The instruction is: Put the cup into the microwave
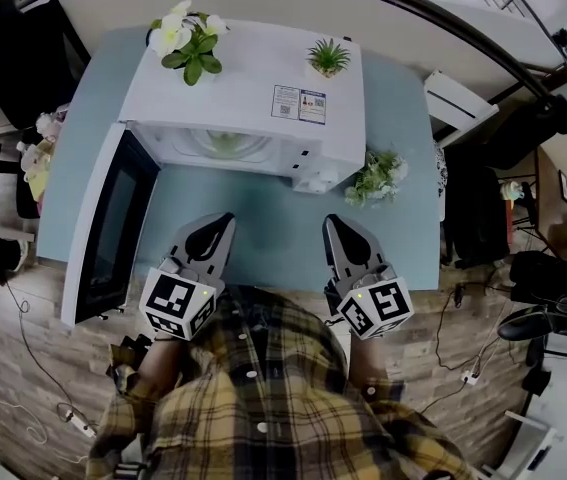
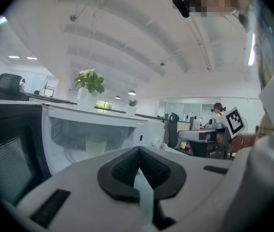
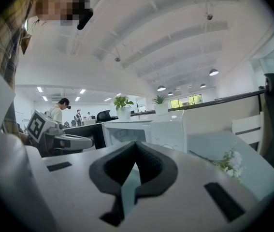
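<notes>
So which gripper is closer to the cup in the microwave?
The left. The left gripper sits straight in front of the open microwave, facing the cup inside. The right gripper is off to the side, nearer the small flowers.

A pale blue worktop (image 1: 263, 226) stands on a wood-plank floor (image 1: 23, 393) trailing cables (image 1: 468, 374). A black office chair (image 1: 13, 53) sits nearby; round lamps (image 3: 213, 72) dot the white ribbed ceiling (image 2: 127, 33).

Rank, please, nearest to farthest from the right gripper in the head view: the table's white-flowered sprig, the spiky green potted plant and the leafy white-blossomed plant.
1. White-flowered sprig, on the blue table, just beyond the right gripper.
2. Spiky green potted plant, atop the white microwave, right side.
3. Leafy white-blossomed plant, its far-left top corner.
</notes>
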`<state>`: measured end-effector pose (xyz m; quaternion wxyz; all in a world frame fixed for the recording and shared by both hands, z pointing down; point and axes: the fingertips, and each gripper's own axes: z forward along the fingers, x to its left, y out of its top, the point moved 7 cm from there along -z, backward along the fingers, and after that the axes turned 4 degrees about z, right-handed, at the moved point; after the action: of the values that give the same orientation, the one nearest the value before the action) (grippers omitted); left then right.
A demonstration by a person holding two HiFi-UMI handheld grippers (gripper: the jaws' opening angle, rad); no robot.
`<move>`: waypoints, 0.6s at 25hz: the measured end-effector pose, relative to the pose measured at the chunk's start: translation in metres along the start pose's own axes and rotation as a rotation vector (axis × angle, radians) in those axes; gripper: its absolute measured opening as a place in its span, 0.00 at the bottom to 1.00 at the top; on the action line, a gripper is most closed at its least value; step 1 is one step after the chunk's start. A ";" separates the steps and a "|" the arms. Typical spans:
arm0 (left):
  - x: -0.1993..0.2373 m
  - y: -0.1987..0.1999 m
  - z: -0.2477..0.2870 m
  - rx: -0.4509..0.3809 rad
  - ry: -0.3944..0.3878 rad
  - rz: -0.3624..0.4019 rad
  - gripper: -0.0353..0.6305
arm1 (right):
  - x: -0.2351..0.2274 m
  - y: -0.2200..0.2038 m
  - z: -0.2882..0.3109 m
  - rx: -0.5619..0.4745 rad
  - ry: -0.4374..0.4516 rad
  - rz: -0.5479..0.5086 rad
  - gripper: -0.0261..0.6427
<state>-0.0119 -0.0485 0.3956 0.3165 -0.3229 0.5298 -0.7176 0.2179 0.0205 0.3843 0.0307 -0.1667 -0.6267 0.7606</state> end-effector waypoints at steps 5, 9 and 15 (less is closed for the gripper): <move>-0.001 -0.002 -0.003 0.000 -0.003 -0.003 0.04 | 0.003 -0.001 0.001 0.004 0.008 -0.002 0.04; -0.001 -0.004 -0.005 0.000 -0.004 -0.008 0.04 | 0.007 -0.002 0.003 0.010 0.014 -0.001 0.04; 0.000 -0.006 -0.008 0.002 0.001 -0.012 0.04 | 0.009 -0.004 0.003 0.014 0.013 0.002 0.04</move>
<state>-0.0188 -0.0427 0.3991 0.3120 -0.3254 0.5274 -0.7202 0.2077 0.0207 0.3864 0.0354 -0.1722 -0.6211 0.7637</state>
